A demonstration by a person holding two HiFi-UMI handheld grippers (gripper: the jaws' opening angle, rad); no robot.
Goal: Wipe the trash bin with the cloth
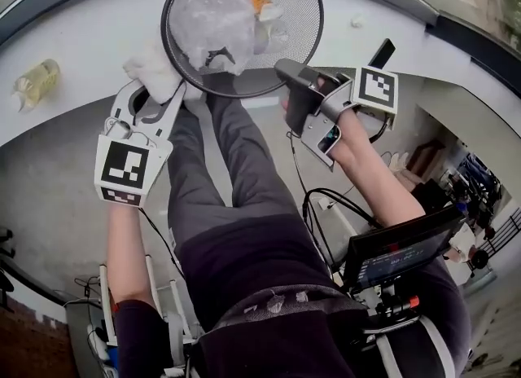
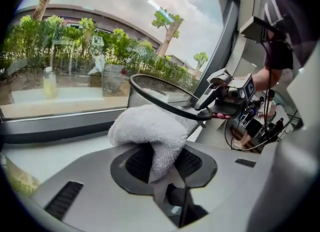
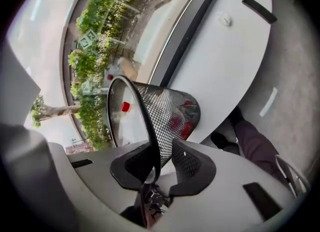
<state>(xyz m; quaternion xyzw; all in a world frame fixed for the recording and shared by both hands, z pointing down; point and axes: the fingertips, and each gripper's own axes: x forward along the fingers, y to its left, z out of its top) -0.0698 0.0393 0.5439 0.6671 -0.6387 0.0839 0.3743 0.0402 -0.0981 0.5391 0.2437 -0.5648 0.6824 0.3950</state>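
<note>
A black mesh trash bin [image 1: 319,18] stands on the white curved ledge, with a crumpled clear plastic bag [image 1: 212,18] and other litter inside. My left gripper [image 1: 160,90] is shut on a white fluffy cloth [image 1: 155,71], which rests against the outside of the bin's left rim. In the left gripper view the cloth [image 2: 150,126] bulges out over the pads, with the bin [image 2: 165,96] just behind it. My right gripper [image 1: 285,71] is at the bin's near right rim. In the right gripper view the rim and mesh wall [image 3: 170,106] run down between its pads, which are closed on them.
A yellowish plastic bottle [image 1: 34,81] lies on the ledge [image 1: 81,42] at the left. A small white scrap [image 1: 356,20] sits to the right of the bin. The person's legs [image 1: 220,164] are under the ledge. A screen with cables [image 1: 399,250] is at the lower right.
</note>
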